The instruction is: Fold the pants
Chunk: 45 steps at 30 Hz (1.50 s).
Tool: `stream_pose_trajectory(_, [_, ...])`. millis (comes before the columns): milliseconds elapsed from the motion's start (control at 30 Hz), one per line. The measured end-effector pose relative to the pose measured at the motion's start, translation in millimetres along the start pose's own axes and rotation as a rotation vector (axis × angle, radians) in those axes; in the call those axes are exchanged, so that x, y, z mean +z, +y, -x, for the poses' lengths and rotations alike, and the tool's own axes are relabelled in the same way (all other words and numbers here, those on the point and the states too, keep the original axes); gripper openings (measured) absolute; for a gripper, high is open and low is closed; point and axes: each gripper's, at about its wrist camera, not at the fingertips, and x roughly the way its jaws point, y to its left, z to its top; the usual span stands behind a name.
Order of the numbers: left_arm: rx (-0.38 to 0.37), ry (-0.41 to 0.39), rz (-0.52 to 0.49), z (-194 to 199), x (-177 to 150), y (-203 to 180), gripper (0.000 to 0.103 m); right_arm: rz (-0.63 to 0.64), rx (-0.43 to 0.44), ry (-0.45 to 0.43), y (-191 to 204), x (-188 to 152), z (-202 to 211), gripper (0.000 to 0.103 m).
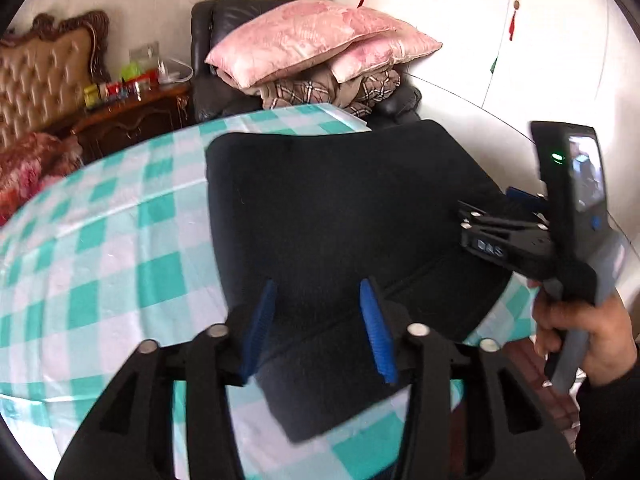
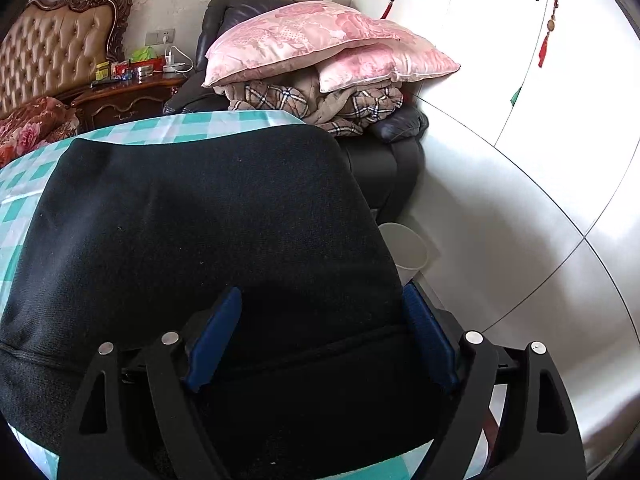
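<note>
We're mid-fold, it looks like: black pants (image 1: 340,216) lie flat on the checked tablecloth (image 1: 120,240), already doubled. Left gripper (image 1: 320,320) and right gripper (image 2: 320,344) both spread, straddling the near hem, pinching nothing. Next: close on the hem, carry it forward. Right edge overhangs the table; open cloth lies left.

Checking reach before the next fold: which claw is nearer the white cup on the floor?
Right. The right claw is open over the pants' edge beside the white cup; the left claw is further in.
</note>
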Motion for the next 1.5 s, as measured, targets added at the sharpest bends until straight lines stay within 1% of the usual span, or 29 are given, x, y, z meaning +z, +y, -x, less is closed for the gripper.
stream_pose_trajectory(67, [-0.003,-0.001,0.018,13,-6,1,0.072,0.001,0.0,-0.003,-1,1,4,0.08])
stream_pose_trajectory(100, [-0.001,0.002,0.021,18,-9,1,0.077,-0.01,0.009,-0.004,-2,2,10,0.081])
stream_pose_trajectory(133, [-0.006,0.007,0.027,22,-11,1,0.084,-0.032,0.022,-0.004,-6,3,17,0.082])
stream_pose_trajectory(200, [0.005,0.0,0.056,33,-15,2,0.09,-0.074,0.036,0.001,-12,4,32,0.086])
stream_pose_trajectory(233, [0.01,-0.006,0.062,36,-14,2,0.097,-0.09,0.035,0.004,-15,3,39,0.086])
stream_pose_trajectory(267, [0.019,-0.017,0.066,40,-13,2,0.101,-0.096,0.036,0.004,-16,0,46,0.086])
stream_pose_trajectory(333, [0.019,-0.046,0.077,48,-10,1,0.101,-0.092,0.038,0.005,-14,-5,59,0.086])
stream_pose_trajectory(433, [-0.011,-0.089,0.093,55,-6,1,0.101,-0.084,0.05,0.003,-11,-13,77,0.086])
stream_pose_trajectory(567, [0.027,-0.11,0.062,62,-3,-7,0.101,-0.088,0.058,-0.011,-11,-18,94,0.086])
stream_pose_trajectory(600, [0.032,-0.106,0.058,62,-3,-8,0.101,-0.086,0.057,-0.015,-12,-19,96,0.086])
stream_pose_trajectory(633, [0.017,-0.093,0.06,61,-3,-8,0.101,-0.084,0.054,-0.017,-12,-19,97,0.086])
stream_pose_trajectory(733, [-0.052,-0.09,0.081,62,-3,-3,0.101,-0.088,0.052,-0.015,-13,-18,98,0.086])
stream_pose_trajectory(867, [-0.045,-0.101,0.073,64,-2,-5,0.101,-0.09,0.051,-0.014,-14,-18,97,0.086])
stream_pose_trajectory(1500, [-0.048,-0.09,0.072,61,-3,-4,0.101,-0.091,0.056,-0.015,-16,-16,98,0.086])
